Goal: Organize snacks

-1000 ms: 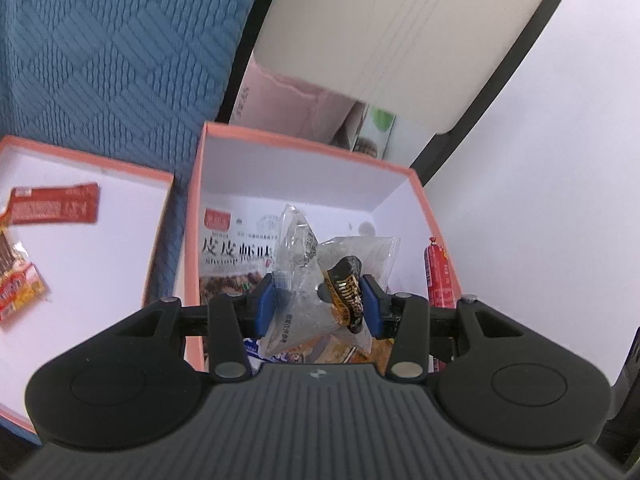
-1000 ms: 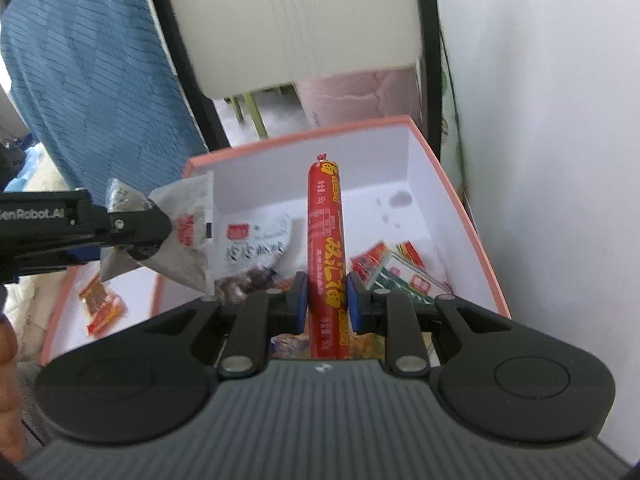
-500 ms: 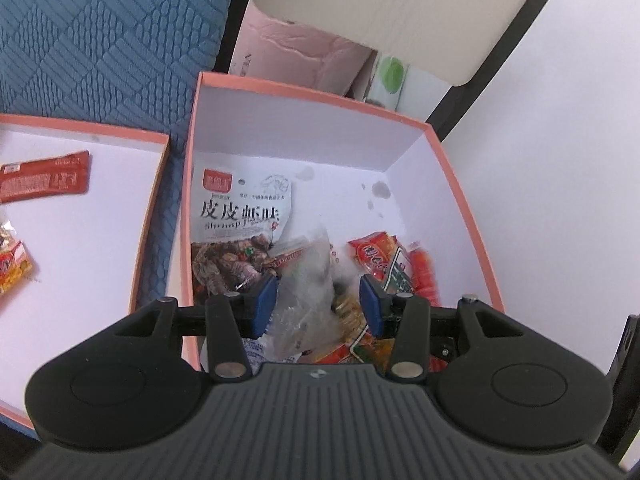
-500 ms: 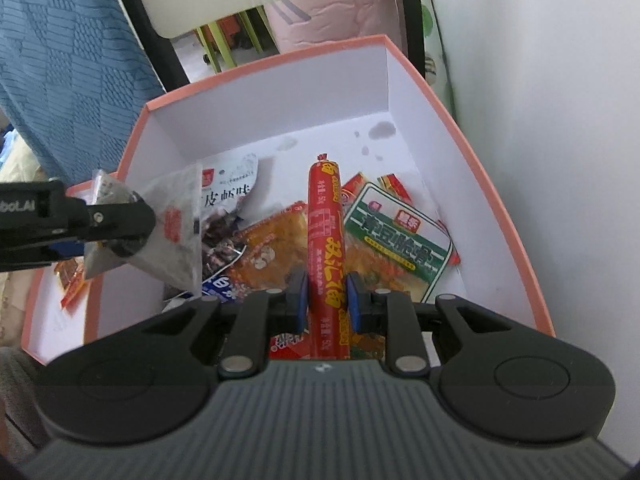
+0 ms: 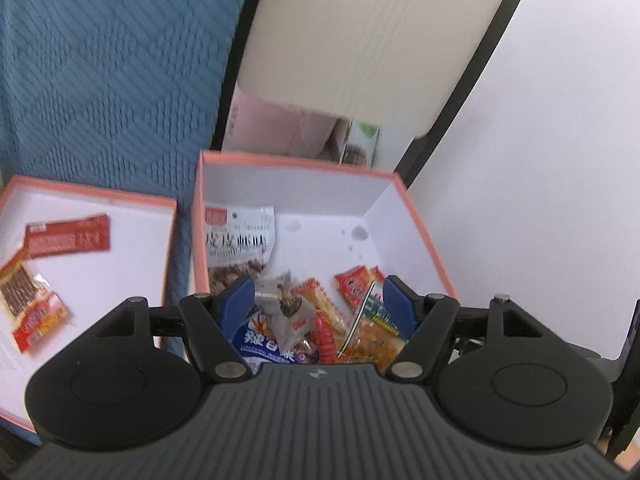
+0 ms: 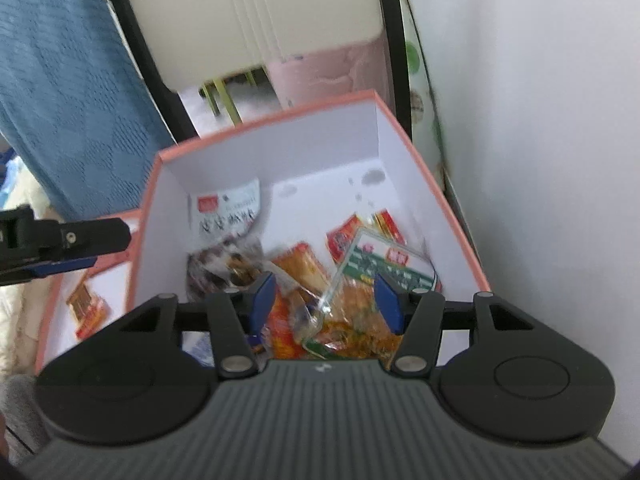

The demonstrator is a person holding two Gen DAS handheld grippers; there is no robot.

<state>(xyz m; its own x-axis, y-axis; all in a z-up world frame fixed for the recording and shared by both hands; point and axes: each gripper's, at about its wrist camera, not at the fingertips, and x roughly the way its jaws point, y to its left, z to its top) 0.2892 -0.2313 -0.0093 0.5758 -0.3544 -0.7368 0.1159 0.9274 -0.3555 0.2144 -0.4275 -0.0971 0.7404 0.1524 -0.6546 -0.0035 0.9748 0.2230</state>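
An orange-rimmed white box holds several snack packets. My left gripper hangs over its near end with its jaws opening and nothing pressed between the pads. Below it, a clear packet and a red sausage lie on the pile. My right gripper is over the same box, jaws opening, pads bare, with a green-label packet beneath. In the right wrist view the left gripper shows at the left edge, empty.
A shallow orange-rimmed lid left of the box holds a few red packets. Blue textured fabric hangs behind it. A cream chair back and a pink bag stand behind the box, and a white wall runs along its right side.
Both grippers opened: the left let go of the clear packet and the right let go of the red sausage, which now lie in the box. Both grippers dipped toward the box, then pulled back.
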